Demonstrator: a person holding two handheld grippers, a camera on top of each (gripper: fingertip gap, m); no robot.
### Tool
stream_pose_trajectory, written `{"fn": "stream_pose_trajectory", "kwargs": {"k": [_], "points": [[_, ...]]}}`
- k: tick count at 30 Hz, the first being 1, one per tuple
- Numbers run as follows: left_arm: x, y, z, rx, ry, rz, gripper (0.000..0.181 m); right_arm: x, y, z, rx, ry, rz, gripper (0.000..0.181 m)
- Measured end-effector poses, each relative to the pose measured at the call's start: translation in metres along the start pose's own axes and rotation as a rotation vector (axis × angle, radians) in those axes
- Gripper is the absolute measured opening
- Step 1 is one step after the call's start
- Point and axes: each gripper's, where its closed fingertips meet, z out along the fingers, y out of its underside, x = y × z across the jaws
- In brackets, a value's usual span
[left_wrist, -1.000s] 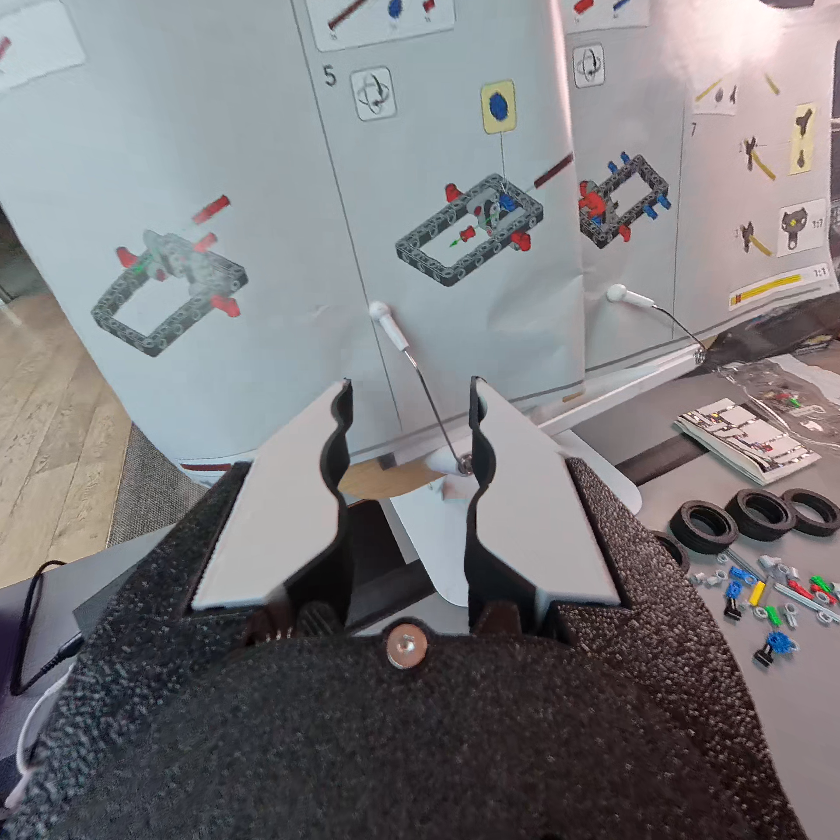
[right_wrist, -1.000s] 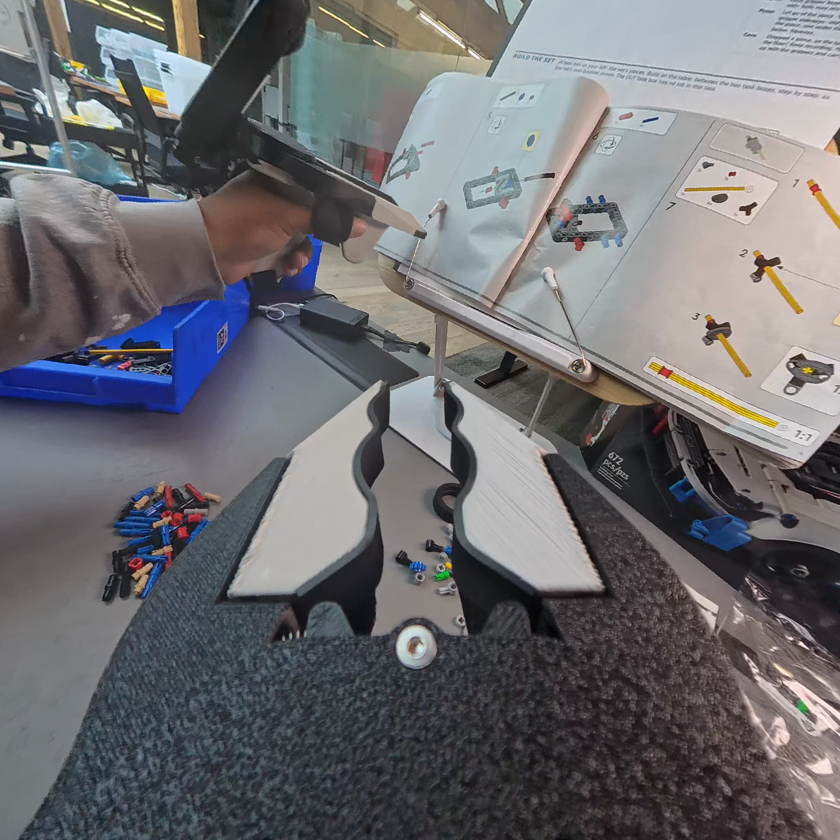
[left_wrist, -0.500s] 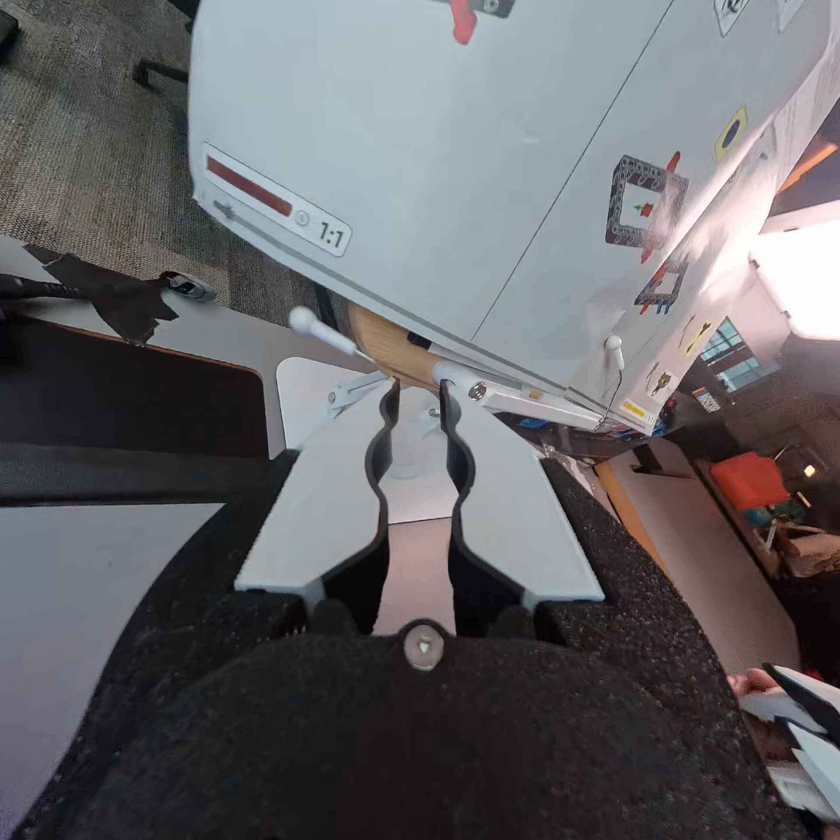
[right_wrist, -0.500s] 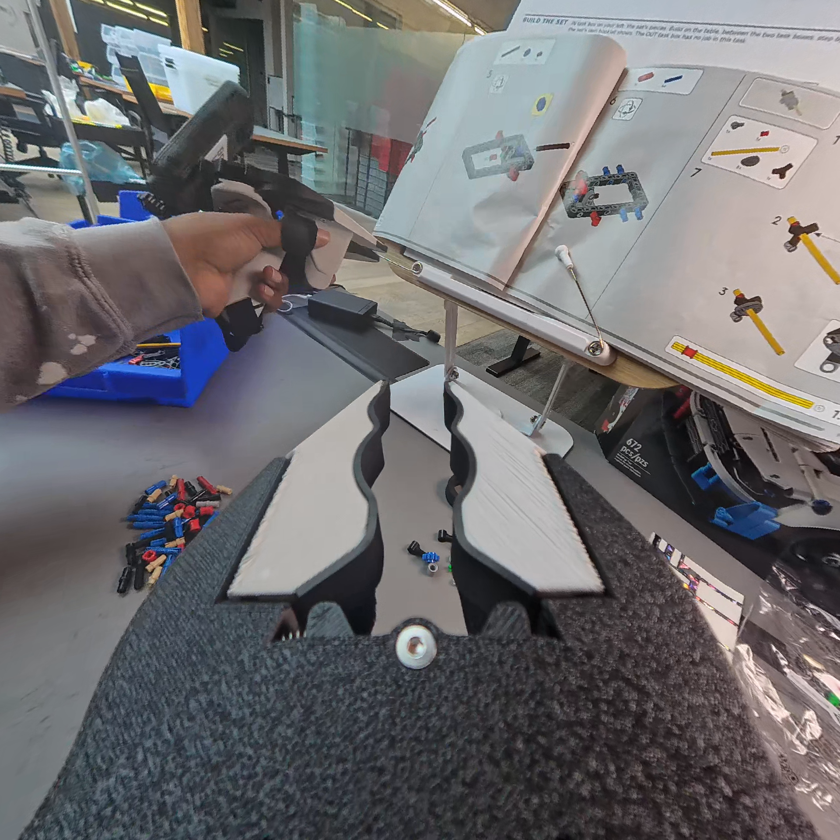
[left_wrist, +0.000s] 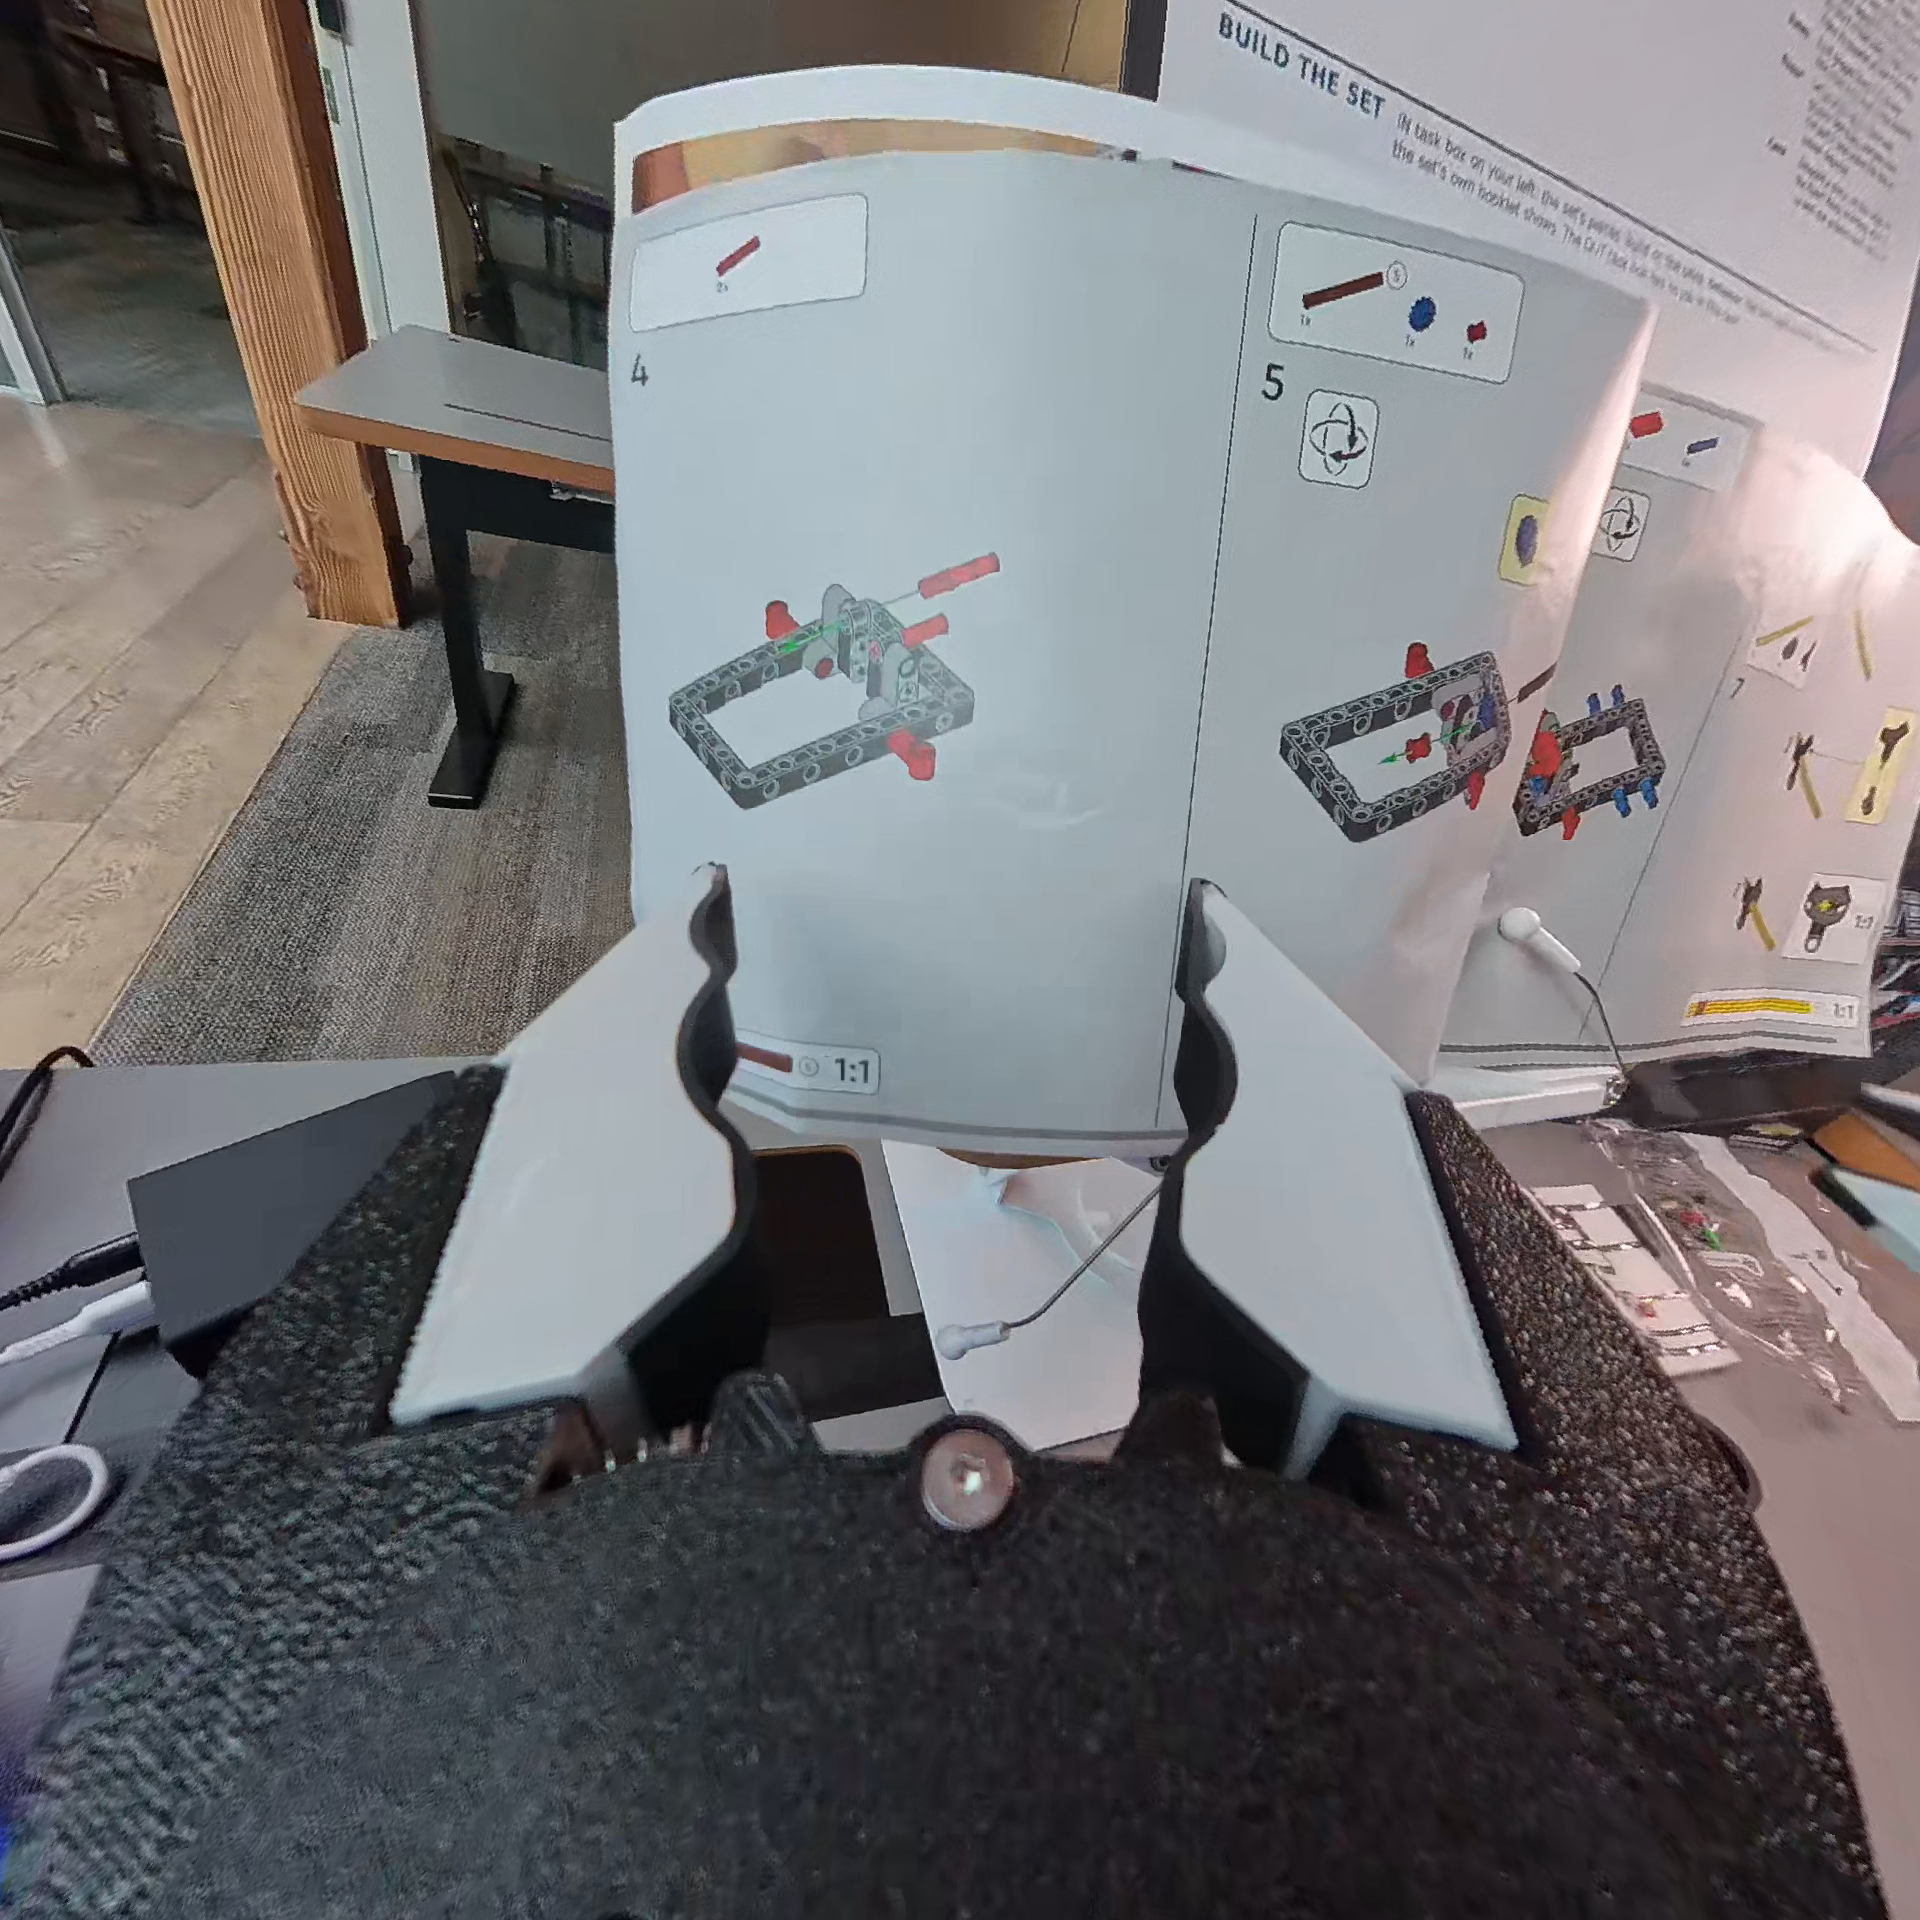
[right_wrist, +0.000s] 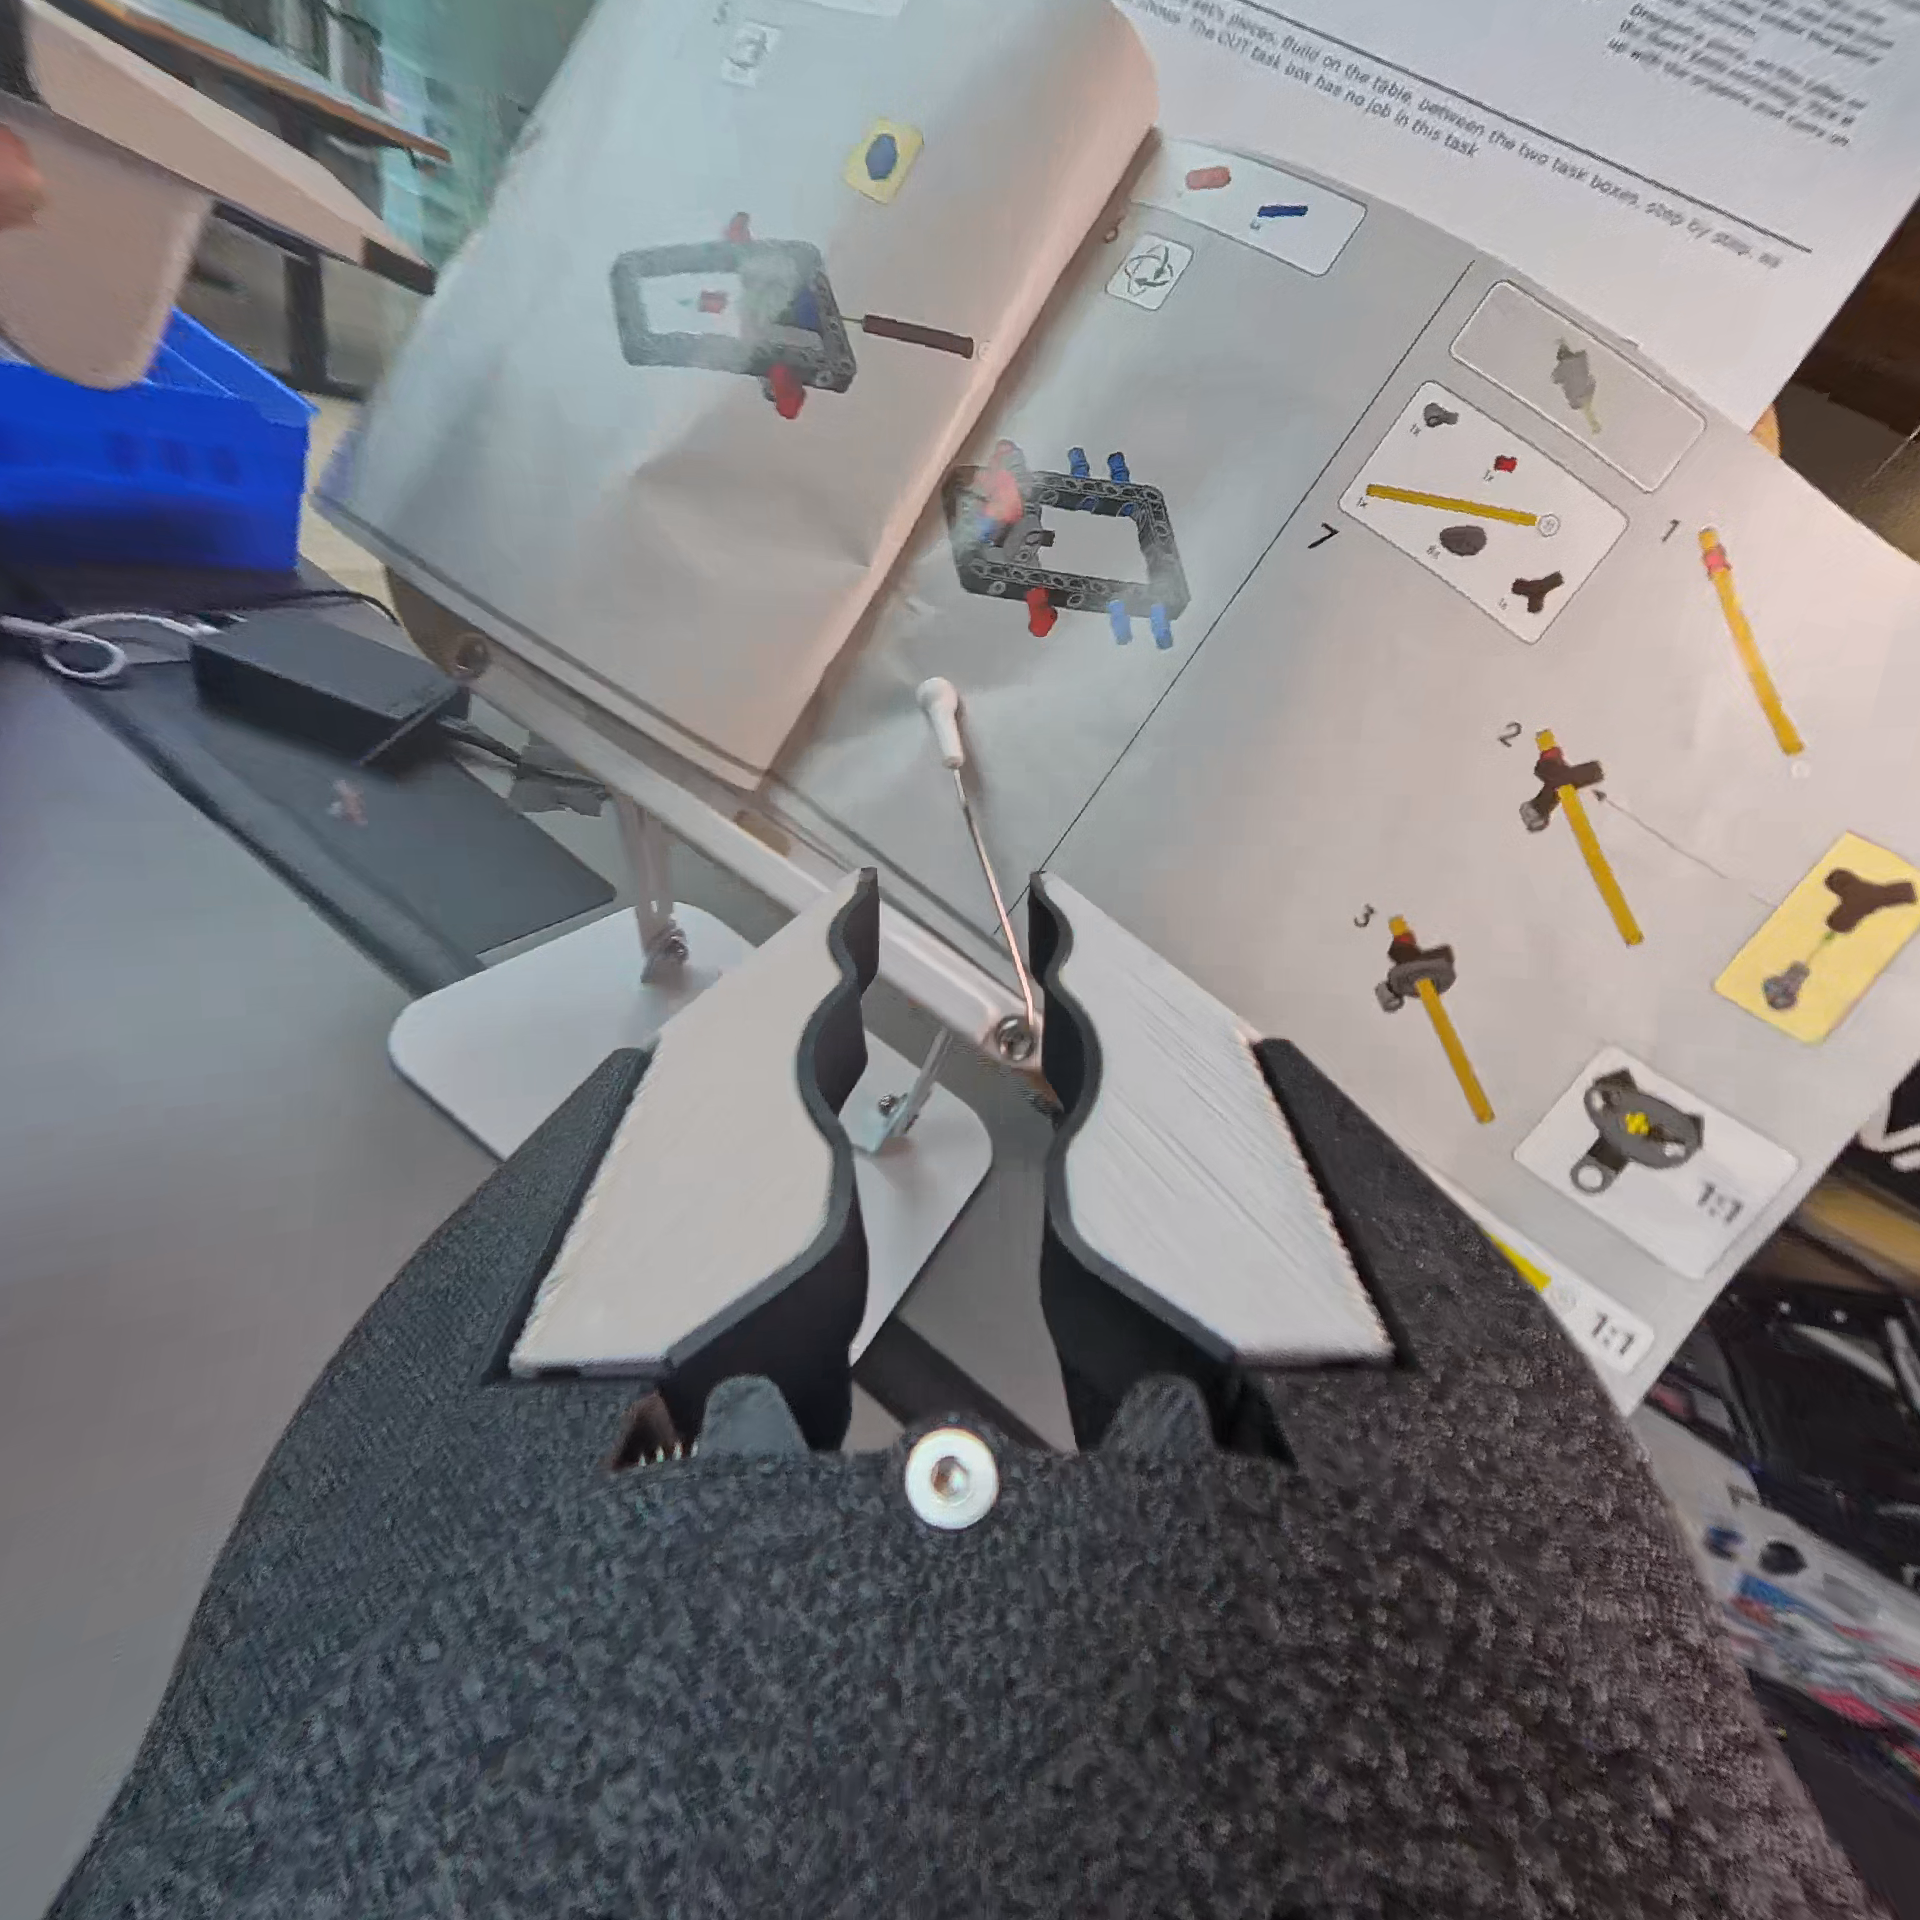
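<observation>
booklet (left_wrist: 935, 883): pale grey pages, red, blue, yellow diagrams
bin (right_wrist: 145, 468): bright blue
stand base (right_wrist: 499, 1049): white
table (right_wrist: 187, 987): grey

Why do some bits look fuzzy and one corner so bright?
Left wrist view: glare washes out the booklet near the right edge, and the plastic bags look smeared. Right wrist view: motion blur softens the blue bin and the booklet's left page; the straight wall sheet bends from the wide lens.
</observation>
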Motion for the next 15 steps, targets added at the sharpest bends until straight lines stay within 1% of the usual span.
{"fn": "stream_pose_trajectory", "kwargs": {"k": [2, 3, 4, 5, 6, 8, 10, 12, 15], "points": [[0.002, 0.007, 0.013, -0.047, -0.003, 0.041, 0.095, 0.009, 0.003, 0.032, -0.038, 0.025, -0.092, 0.03], [0.003, 0.012, 0.019, -0.072, -0.008, 0.06, 0.1, 0.009, 0.007, 0.044, -0.062, 0.025, -0.13, 0.03], [0.002, 0.017, 0.025, -0.091, -0.022, 0.088, 0.1, 0.01, 0.012, 0.053, -0.089, 0.033, -0.162, 0.028], [-0.001, 0.02, 0.031, -0.106, -0.046, 0.124, 0.099, 0.016, 0.011, 0.057, -0.085, 0.07, -0.188, 0.019], [-0.005, 0.023, 0.035, -0.118, -0.068, 0.157, 0.094, 0.016, 0.011, 0.057, -0.079, 0.069, -0.209, 0.017], [-0.006, 0.021, 0.042, -0.12, -0.074, 0.179, 0.09, 0.023, 0.01, 0.053, -0.072, 0.096, -0.191, 0.001], [-0.005, 0.016, 0.043, -0.11, -0.072, 0.184, 0.087, 0.037, 0.012, 0.045, -0.056, 0.137, -0.12, 0.002], [-0.005, 0.013, 0.042, -0.099, -0.08, 0.19, 0.077, 0.048, 0.018, 0.037, -0.048, 0.137, 0.037, 0.003], [-0.005, 0.013, 0.04, -0.091, -0.076, 0.191, 0.07, 0.059, 0.032, 0.026, -0.058, 0.158, 0.231, 0.006]]}}
